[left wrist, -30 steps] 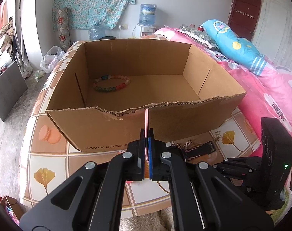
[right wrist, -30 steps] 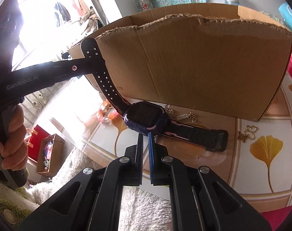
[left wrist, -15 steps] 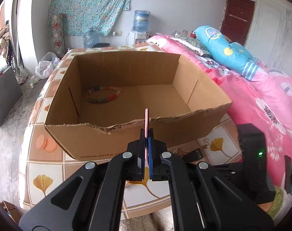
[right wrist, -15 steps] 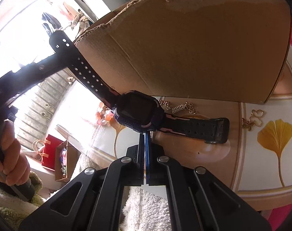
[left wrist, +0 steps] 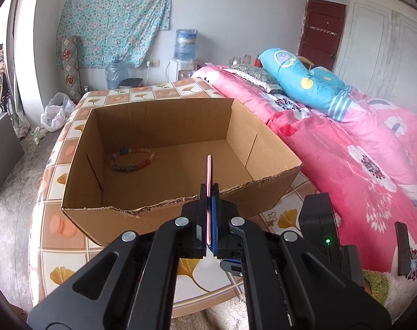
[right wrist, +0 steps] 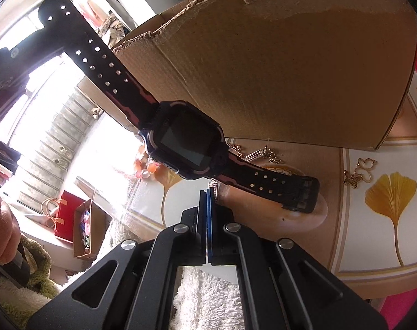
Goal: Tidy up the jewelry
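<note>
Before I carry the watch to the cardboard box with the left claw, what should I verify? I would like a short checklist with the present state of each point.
1. Left claw grips the watch by its strap: ok, shut on it.
2. Box open, with room: ok; only a bead bracelet inside.
3. Buckle end lifted off the table: cannot tell.
4. Right claw free of the watch: cannot tell; it is shut, tips just under the watch.
5. All jewelry in the box: not ok; butterfly charm and chain lie outside on the table.
</note>
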A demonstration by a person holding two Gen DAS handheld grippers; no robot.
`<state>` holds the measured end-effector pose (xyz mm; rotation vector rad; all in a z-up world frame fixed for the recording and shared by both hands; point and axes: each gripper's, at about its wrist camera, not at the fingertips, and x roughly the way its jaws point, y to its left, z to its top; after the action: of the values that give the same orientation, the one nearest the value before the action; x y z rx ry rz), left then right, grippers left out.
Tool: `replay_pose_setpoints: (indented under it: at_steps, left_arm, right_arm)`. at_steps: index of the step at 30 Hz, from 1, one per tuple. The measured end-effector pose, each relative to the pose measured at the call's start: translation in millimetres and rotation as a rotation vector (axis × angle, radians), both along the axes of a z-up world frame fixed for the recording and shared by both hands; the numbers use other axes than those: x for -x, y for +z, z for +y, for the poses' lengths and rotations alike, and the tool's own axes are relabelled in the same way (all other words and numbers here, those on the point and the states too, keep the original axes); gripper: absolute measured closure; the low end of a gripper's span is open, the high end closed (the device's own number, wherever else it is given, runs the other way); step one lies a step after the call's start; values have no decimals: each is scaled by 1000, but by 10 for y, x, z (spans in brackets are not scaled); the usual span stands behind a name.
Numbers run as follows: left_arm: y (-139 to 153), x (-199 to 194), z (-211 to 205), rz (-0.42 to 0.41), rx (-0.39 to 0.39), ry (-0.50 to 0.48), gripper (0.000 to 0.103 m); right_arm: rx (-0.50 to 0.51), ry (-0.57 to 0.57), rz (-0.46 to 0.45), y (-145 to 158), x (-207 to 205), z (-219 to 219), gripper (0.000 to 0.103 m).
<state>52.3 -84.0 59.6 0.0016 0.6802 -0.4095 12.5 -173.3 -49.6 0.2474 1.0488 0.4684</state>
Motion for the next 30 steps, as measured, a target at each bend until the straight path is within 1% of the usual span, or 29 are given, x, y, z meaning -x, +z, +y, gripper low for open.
replay_pose_setpoints:
  at_steps: [9,16,20,30]
  left_arm:
    - [134,44,10,-21,32,-22,101]
    - [391,130,-23,-84,38,-54,101]
    - [523,170,-52,-105,46,-64,101]
    - [835,247,-22,-179,48,-40,101]
  right_arm:
    - [-2,-7,-2,-13,-3,-4,103]
    - [-13,-17,-8,-43,0,-17,103]
    - [-17,-19,-12,-52,3,-42,103]
    - [-49,-33,-6,-78,4,-125,103]
